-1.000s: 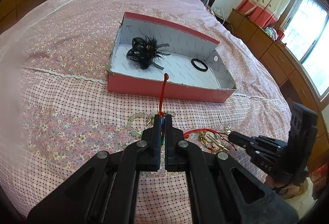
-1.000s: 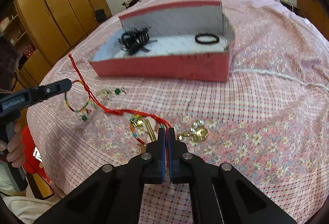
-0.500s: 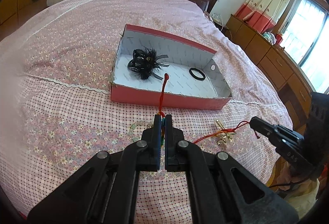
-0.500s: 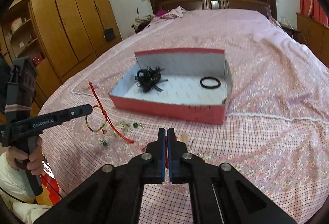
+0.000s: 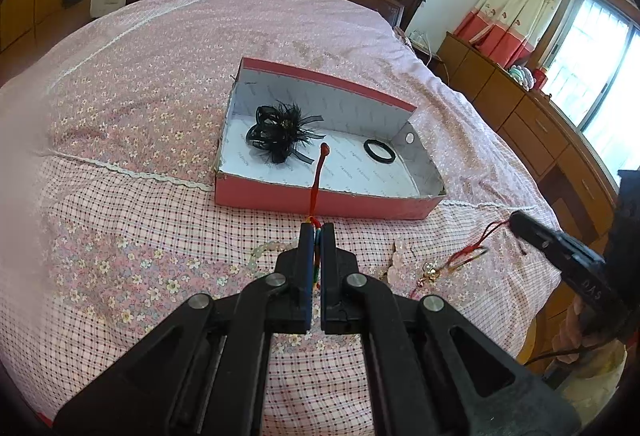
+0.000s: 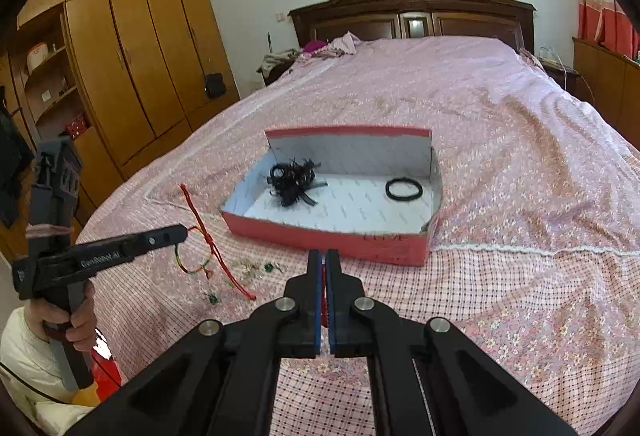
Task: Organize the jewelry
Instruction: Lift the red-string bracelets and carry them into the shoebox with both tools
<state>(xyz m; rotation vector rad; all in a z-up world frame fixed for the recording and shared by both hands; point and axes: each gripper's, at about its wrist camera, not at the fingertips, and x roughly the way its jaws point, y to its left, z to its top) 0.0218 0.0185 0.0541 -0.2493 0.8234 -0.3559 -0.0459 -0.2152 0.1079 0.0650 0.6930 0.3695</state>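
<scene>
Left gripper (image 5: 316, 232) is clamped on a red cord bracelet (image 5: 319, 172) with multicolour braid; its loose end sticks up and away toward the pink box (image 5: 320, 202), long axis along the fingers. Right gripper (image 6: 323, 256) is pinched on a second red cord (image 5: 474, 246) with gold charms hanging above the bedspread (image 5: 140, 220). Black hair flower (image 5: 280, 132) and black band (image 5: 379, 151) lie inside the box.

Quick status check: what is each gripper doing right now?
Left gripper: closed on a red cord bracelet.
Right gripper: closed on a red cord with gold charms.
</scene>
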